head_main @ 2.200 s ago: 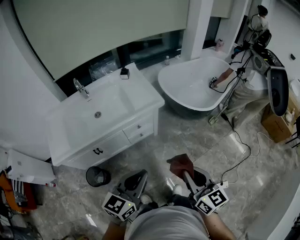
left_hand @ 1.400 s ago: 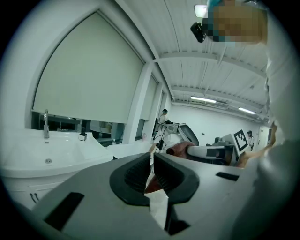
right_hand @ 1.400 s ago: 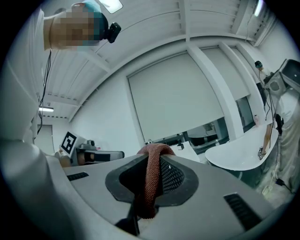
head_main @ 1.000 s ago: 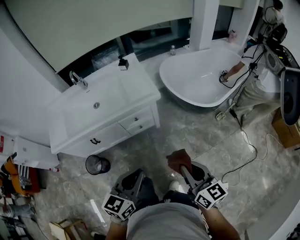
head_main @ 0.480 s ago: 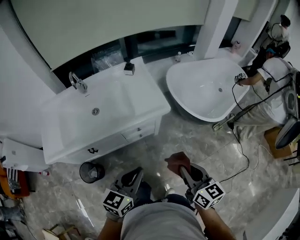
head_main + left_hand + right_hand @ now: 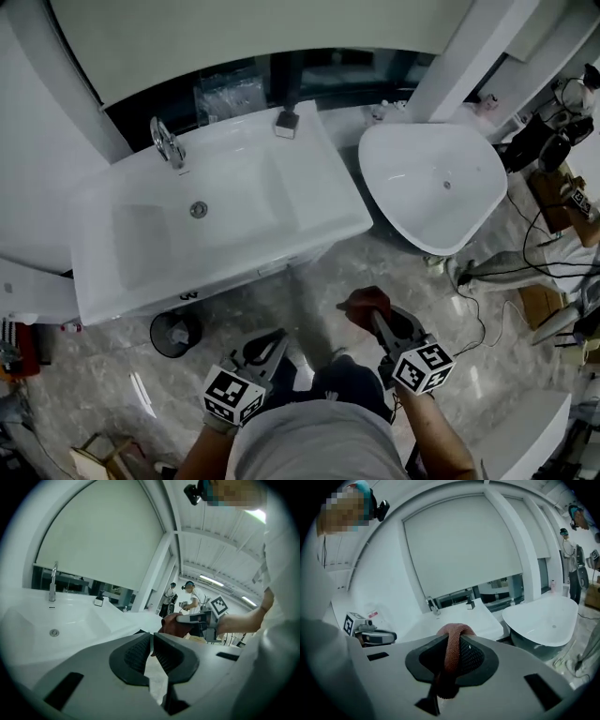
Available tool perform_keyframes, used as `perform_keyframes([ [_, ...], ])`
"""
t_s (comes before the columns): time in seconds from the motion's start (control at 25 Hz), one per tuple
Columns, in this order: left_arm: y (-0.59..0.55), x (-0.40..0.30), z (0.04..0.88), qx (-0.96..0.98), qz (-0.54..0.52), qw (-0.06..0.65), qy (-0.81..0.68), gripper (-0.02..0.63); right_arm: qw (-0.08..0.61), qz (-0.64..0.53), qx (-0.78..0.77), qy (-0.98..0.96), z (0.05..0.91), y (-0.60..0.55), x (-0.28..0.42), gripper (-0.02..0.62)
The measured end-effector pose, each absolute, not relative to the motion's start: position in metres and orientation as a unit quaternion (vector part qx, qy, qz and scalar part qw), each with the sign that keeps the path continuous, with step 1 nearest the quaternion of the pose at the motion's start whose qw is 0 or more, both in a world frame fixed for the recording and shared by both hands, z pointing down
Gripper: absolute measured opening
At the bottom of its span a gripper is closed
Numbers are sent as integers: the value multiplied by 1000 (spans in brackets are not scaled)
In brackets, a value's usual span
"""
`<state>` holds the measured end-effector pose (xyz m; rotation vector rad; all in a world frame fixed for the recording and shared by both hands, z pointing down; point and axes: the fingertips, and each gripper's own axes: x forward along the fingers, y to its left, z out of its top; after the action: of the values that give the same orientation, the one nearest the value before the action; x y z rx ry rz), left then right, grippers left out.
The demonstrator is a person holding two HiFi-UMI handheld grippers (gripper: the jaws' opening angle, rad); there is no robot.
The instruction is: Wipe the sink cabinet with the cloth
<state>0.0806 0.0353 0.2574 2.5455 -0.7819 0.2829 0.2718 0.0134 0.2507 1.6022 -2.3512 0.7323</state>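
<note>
My right gripper clamps the reddish cloth above the marble floor, near the front right corner of the sink cabinet. My left gripper hangs beside it, jaws closed on nothing.

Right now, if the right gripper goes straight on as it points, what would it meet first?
Probably the sink cabinet, near its front corner beside the bathtub; depth is unclear.

Glossy white sink cabinet, coarse cloth, seemingly marble floor.
</note>
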Motion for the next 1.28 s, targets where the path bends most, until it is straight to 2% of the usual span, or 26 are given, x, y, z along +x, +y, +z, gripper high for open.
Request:
perform_keyframes([
  [0.4,16,57,312,872,116,278,-387,12,176,269,448,-834,347,-59,254,55],
  [0.6,25,58,341,821,98,306,-472,12,213,294,416,-834,424,-92,261,55],
  [0.76,38,45,378,781,119,301,-534,12,234,310,411,-825,487,-119,266,55],
  [1.04,60,45,439,721,85,338,-598,12,247,306,411,-822,563,-170,260,55],
  [1.28,72,54,479,689,12,358,-630,12,251,283,410,-830,615,-208,247,55],
])
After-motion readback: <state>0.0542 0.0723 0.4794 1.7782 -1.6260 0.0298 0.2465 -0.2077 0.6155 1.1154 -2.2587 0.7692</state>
